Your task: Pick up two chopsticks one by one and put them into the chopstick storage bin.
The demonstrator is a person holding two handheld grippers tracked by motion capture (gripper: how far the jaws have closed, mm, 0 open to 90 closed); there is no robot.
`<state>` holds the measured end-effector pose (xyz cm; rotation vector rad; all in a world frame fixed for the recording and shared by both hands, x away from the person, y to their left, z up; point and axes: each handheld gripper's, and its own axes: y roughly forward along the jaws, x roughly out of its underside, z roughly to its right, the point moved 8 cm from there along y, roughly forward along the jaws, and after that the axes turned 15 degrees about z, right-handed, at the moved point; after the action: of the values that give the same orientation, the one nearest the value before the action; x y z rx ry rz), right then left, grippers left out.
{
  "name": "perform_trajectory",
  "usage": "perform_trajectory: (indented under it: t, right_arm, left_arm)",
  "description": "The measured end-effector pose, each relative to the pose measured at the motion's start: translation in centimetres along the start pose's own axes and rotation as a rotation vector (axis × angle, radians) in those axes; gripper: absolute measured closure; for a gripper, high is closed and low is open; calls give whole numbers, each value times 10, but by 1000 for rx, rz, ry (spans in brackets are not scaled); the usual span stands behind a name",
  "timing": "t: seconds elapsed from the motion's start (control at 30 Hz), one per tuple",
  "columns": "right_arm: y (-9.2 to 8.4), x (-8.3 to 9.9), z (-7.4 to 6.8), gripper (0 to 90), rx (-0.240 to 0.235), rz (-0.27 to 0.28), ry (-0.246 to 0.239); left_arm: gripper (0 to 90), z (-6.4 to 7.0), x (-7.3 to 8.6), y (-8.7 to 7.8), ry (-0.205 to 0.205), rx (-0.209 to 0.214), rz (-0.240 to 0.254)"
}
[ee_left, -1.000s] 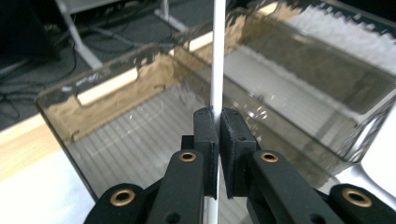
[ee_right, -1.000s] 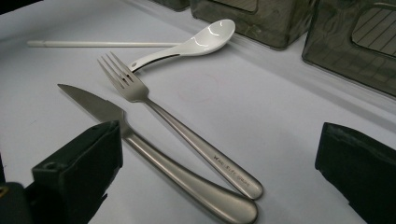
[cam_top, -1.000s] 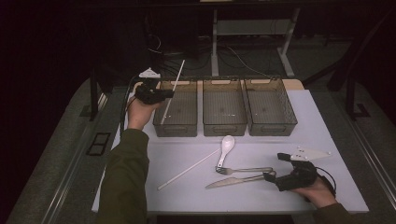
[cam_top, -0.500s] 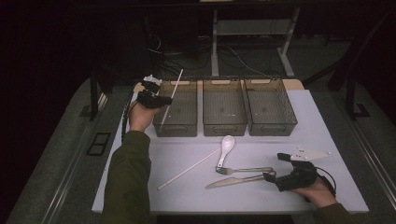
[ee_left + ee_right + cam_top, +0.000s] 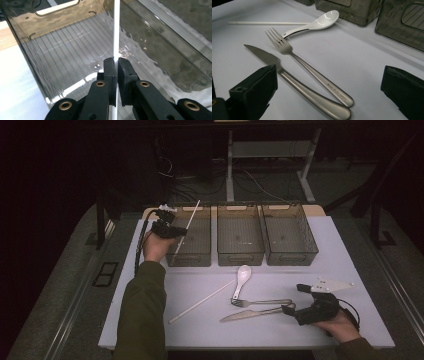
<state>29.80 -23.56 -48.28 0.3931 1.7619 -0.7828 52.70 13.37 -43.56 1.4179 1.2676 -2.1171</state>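
My left gripper (image 5: 176, 231) is shut on a white chopstick (image 5: 187, 225), which slants up over the left clear bin (image 5: 187, 262). The left gripper view has the pads pinching the chopstick (image 5: 116, 30) at the gripper (image 5: 116, 62), inside that bin (image 5: 62, 15). A second white chopstick (image 5: 202, 301) lies on the white table. Beside it are a white spoon (image 5: 242, 277), a steel fork (image 5: 262, 302) and a steel knife (image 5: 250, 313). My right gripper (image 5: 294, 298) rests open at their handle ends. In the right gripper view the gripper (image 5: 329, 72) straddles the fork (image 5: 312, 72) and knife (image 5: 294, 80) without touching them.
Two more clear bins, the middle (image 5: 240, 257) and the right (image 5: 290, 257), stand in a row with the left one at the table's far side. The spoon (image 5: 322, 21) and loose chopstick (image 5: 267, 23) lie beyond the fork. The floor around the table is dark.
My left hand has sunk a little with the chopstick, bringing it lower into the left bin. The right hand has not moved.
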Motion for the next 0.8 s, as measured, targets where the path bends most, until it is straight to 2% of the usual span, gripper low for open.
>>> perform_trajectory:
  t: [0.23,0.53,0.8]
  right_arm:
    - [0,0,0,8,-4,1,-1]
    - [0,0,-1,7,-6,2,-5]
    - [0,0,-1,7,-7,1,-6]
  left_arm:
    - [840,-1,3,8,-7,-36,-21]
    - [813,-4,4,8,-1,-68,-27]
    - [807,-3,1,6,3,-57,-16]
